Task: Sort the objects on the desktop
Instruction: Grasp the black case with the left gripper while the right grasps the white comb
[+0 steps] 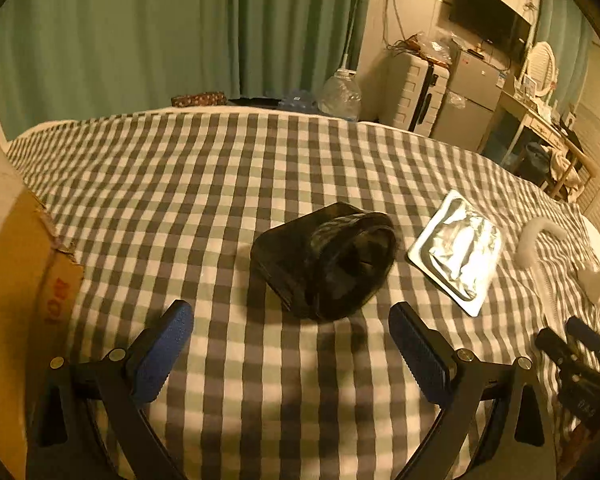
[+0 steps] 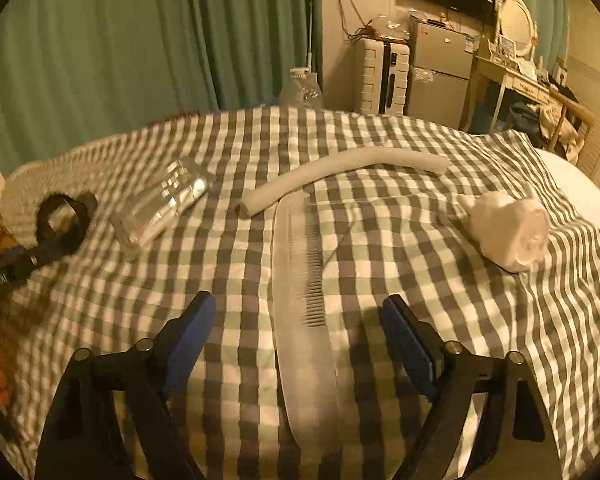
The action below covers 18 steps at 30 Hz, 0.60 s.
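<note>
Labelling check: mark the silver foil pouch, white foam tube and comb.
silver foil pouch (image 1: 458,256), left wrist view, crinkled centre.
white foam tube (image 2: 340,174), right wrist view, mid-length.
comb (image 2: 304,300), right wrist view, spine beside teeth.

1. On the cardboard box (image 1: 28,280) at my left, red printed characters run sideways; they look like "10W", but I cannot read them surely.
2. Nothing else is legible to me.

Setting: bedroom in a home. Bed (image 1: 260,168) with grey-and-white checked cover fills the foreground. Green curtains (image 1: 140,40) behind. Wall-mounted TV (image 1: 488,16), suitcase (image 2: 382,76), small fridge (image 2: 440,68), dressing table (image 2: 516,80) carrying an oval mirror (image 2: 516,24).
</note>
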{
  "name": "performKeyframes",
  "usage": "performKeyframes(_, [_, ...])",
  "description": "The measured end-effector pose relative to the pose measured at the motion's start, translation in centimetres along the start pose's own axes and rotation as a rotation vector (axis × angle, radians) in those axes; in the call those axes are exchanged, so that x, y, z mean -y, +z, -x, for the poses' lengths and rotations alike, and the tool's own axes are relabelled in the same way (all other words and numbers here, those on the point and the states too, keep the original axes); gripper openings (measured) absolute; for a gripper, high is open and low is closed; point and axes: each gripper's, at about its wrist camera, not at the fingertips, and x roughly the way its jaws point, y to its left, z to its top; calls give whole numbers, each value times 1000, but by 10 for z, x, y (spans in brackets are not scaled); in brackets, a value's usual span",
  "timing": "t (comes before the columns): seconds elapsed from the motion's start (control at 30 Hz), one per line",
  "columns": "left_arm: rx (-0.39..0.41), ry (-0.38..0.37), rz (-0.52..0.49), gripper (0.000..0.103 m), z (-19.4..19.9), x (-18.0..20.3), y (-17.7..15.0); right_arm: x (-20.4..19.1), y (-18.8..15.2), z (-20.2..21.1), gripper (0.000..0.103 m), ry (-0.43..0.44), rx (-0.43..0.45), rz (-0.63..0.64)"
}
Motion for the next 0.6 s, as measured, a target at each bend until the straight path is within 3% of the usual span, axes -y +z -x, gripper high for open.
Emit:
performKeyframes(0.17, [3, 0, 7, 100, -15, 2, 8, 1, 3, -4, 70, -10, -3, -17])
performKeyframes(0.33, [14, 4, -8, 98, -24, 5, 16, 8, 0, -2, 39, -35, 0, -39])
performKeyframes(0.37, [16, 2, -11, 94, -24, 5, 17, 11, 3, -3, 36, -38, 0, -42])
performKeyframes(0.43, [16, 3, -32, 72, -22, 7, 16, 13, 2, -1, 25, -40, 2, -47])
performKeyframes(0.53, [11, -37, -73, 49, -18, 9, 13, 16, 1, 1, 25, -38, 3, -56])
performKeyframes(0.6, [4, -44, -83, 48, -13, 8, 9, 17, 1, 3, 25, -37, 1, -63])
